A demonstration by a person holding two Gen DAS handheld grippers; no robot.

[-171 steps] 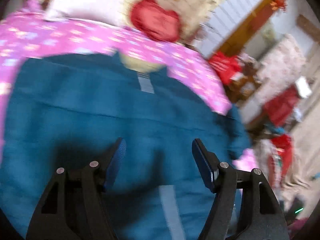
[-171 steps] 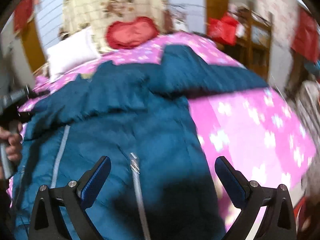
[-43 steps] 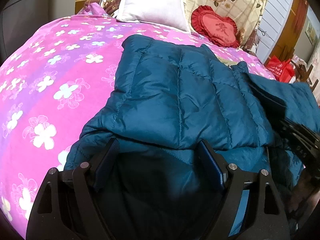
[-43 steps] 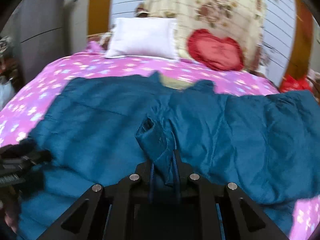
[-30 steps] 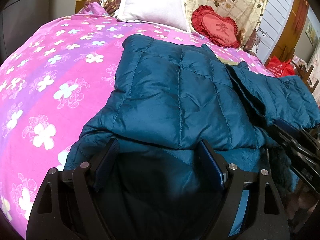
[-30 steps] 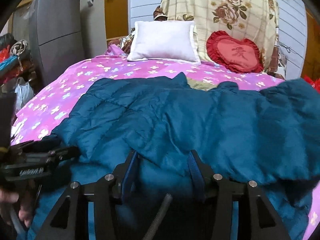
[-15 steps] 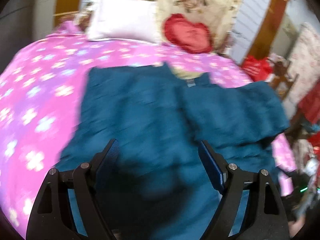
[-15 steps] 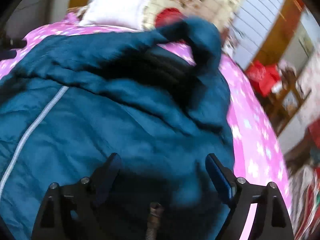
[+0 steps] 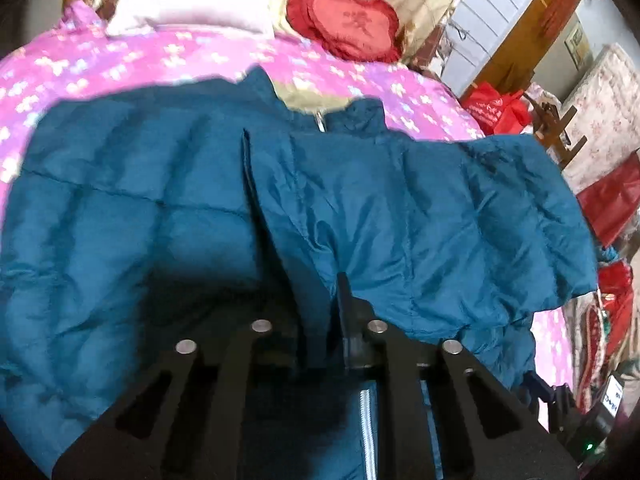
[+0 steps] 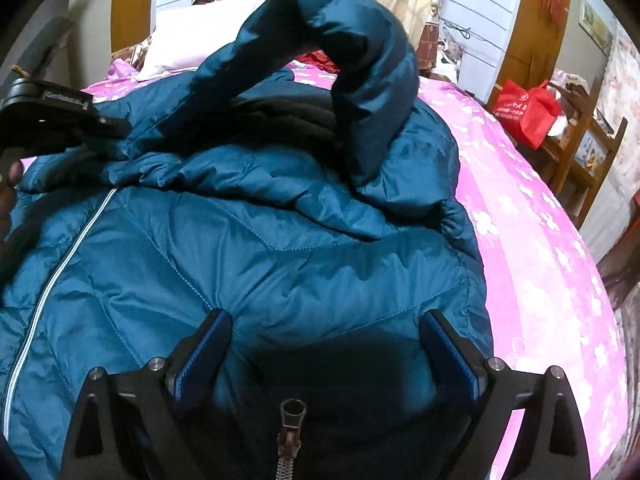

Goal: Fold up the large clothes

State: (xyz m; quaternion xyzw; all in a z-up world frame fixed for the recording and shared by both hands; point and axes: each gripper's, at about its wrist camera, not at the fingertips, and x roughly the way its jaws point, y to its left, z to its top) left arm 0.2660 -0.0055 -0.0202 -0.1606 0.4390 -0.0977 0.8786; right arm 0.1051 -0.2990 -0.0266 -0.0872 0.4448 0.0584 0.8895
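— Any writing you can actually read?

— Hardly. The red heart cushion (image 9: pixel 347 20) by the headboard carries one stitched character in its middle, too blurred to name.

— And the red bag (image 10: pixel 527 109) beside the bed?

— White printing and a round emblem on its side, all too small to make out.

— Anything lower down?

— A white label (image 9: pixel 615 399) at the left wrist view's bottom right edge bears dark letters, also unreadable.

Teal jacket (image 10: pixel 280 248) on bed (image 10: pixel 540 240), sleeve (image 10: pixel 360 60) arched, right gripper (image 10: pixel 326 344) spread
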